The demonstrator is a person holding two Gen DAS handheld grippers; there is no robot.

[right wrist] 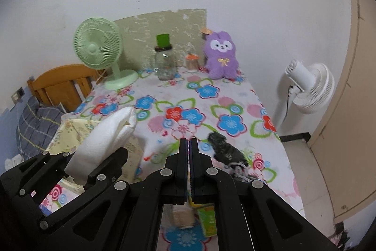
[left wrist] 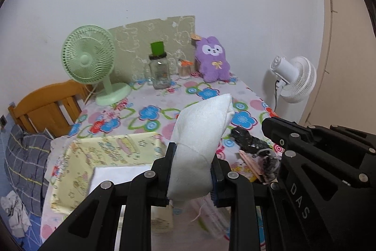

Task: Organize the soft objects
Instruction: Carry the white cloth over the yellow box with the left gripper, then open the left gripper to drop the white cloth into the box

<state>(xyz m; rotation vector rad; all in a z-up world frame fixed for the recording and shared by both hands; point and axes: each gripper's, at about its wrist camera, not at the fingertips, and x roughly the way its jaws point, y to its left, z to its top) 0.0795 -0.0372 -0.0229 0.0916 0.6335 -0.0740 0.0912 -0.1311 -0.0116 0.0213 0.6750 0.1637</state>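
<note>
My left gripper [left wrist: 193, 168] is shut on a white stuffed cloth bundle [left wrist: 202, 128], which sticks up and forward from between the pads above the table. The same bundle [right wrist: 105, 133] shows at the lower left of the right wrist view. My right gripper [right wrist: 188, 141] is shut, its two fingers pressed flat together with nothing visible between them; it hovers over the floral tablecloth [right wrist: 199, 98] and appears at the right of the left wrist view [left wrist: 268, 126]. A purple plush rabbit [left wrist: 212, 59] [right wrist: 222, 54] sits upright at the back of the table.
A crumpled black item [right wrist: 225, 149] lies just right of the right fingertips. A yellow patterned cloth box [left wrist: 105, 152] stands at the near left. At the back are a green fan [left wrist: 88, 58] and a glass jar [left wrist: 159, 72]. A white fan [right wrist: 307, 86] stands beyond the right edge.
</note>
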